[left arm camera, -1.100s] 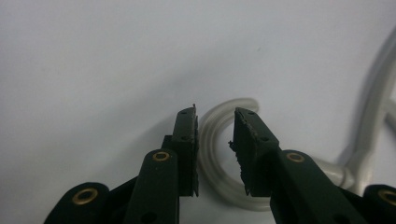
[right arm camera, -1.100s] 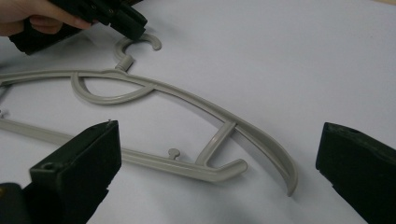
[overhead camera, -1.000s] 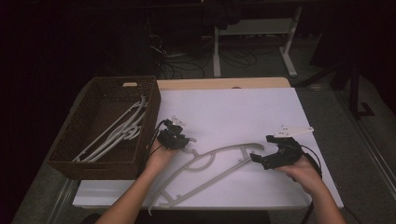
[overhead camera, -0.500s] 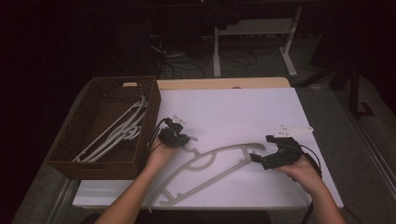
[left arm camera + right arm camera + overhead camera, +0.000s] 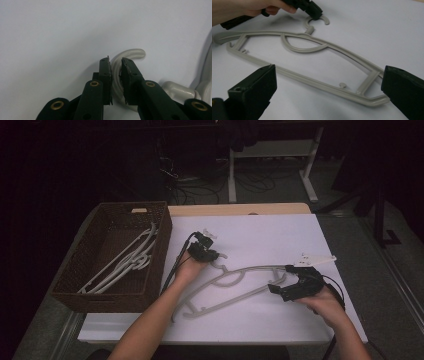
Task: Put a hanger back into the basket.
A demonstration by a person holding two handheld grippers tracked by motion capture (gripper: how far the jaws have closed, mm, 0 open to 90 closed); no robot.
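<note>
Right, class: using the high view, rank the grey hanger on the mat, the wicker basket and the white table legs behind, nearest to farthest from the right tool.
1. Grey hanger: its end lies at the right tool.
2. Wicker basket: far left of the table.
3. White table legs: on the floor behind.

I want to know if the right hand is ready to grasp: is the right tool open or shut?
Open. In the right gripper view the right tool has its jaws wide apart, with the end of the grey hanger on the table between them, untouched.
</note>
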